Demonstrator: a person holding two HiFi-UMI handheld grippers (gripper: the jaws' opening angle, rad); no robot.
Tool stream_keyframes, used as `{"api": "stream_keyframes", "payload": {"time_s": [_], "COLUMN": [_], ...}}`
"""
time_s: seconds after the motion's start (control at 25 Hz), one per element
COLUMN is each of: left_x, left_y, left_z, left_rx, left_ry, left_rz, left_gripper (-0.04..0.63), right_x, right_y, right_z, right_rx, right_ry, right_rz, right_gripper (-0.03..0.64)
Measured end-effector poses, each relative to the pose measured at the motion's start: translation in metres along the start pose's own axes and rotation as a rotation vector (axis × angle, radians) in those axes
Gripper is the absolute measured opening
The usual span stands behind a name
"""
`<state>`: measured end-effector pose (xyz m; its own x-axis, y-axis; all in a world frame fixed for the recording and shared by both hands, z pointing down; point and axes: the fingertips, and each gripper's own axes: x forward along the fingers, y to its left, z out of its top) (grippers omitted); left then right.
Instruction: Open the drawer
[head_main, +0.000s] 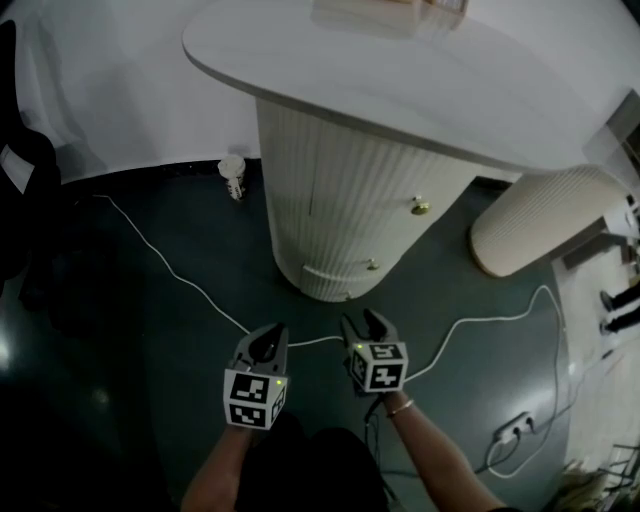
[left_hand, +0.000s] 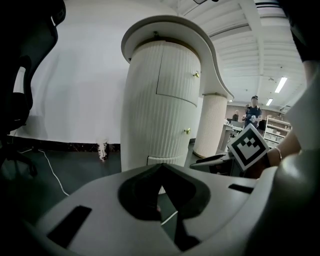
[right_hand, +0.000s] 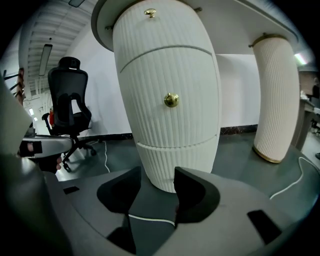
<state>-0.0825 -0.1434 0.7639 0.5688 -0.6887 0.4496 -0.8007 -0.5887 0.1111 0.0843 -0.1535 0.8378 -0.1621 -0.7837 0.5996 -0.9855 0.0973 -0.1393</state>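
Note:
A white ribbed round cabinet (head_main: 330, 200) stands under an oval tabletop (head_main: 400, 70). Its front carries two brass knobs, an upper one (head_main: 421, 207) and a lower one (head_main: 373, 264). In the right gripper view the lower knob (right_hand: 171, 100) sits on a shut drawer front (right_hand: 172, 122), straight ahead and above the jaws. My right gripper (head_main: 364, 325) (right_hand: 157, 175) is open and holds nothing, a short way from the cabinet's base. My left gripper (head_main: 268, 343) (left_hand: 161, 167) hangs beside it with its jaws together, empty, facing the cabinet's left side (left_hand: 150, 110).
A white cable (head_main: 180, 270) snakes over the dark floor past both grippers to a power strip (head_main: 515, 428). A paper cup (head_main: 233, 178) stands left of the cabinet. A second ribbed pedestal (head_main: 540, 215) is at the right. An office chair (right_hand: 70, 107) stands at the left.

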Motion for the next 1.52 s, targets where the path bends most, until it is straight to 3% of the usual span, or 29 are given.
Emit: {"api": "stream_keyframes", "payload": {"time_s": [0.44,0.68,1.0,1.16,1.52], "left_x": [0.050,0.065,0.081,0.083,0.071], "left_y": [0.003,0.012,0.022,0.020,0.006], "left_z": [-0.031,-0.033,-0.028,-0.029,-0.042], "left_rx": [-0.023,0.009,-0.043,-0.054,-0.026], "left_ry": [-0.016,-0.014,-0.024,-0.022,0.001], "left_rz": [-0.050,-0.068,-0.052,-0.053,-0.055], "left_gripper": [0.003,0.003,0.003,0.003,0.003], "right_x": [0.075,0.098,0.125,0.126,0.120], "right_y": [-0.041,-0.038,-0.041,-0.042,-0.042], "right_z": [-0.026,-0.043,-0.045,-0.049,-0.057], "right_rx": [-0.040,-0.016,-0.040,-0.038,-0.062], "right_ry": [0.012,0.091,0.129,0.141,0.155], "right_rz": [-0.095,-0.123,-0.136,-0.139,-0.125], "right_gripper": [0.198,0.198,0.195,0.116,0.103]}}
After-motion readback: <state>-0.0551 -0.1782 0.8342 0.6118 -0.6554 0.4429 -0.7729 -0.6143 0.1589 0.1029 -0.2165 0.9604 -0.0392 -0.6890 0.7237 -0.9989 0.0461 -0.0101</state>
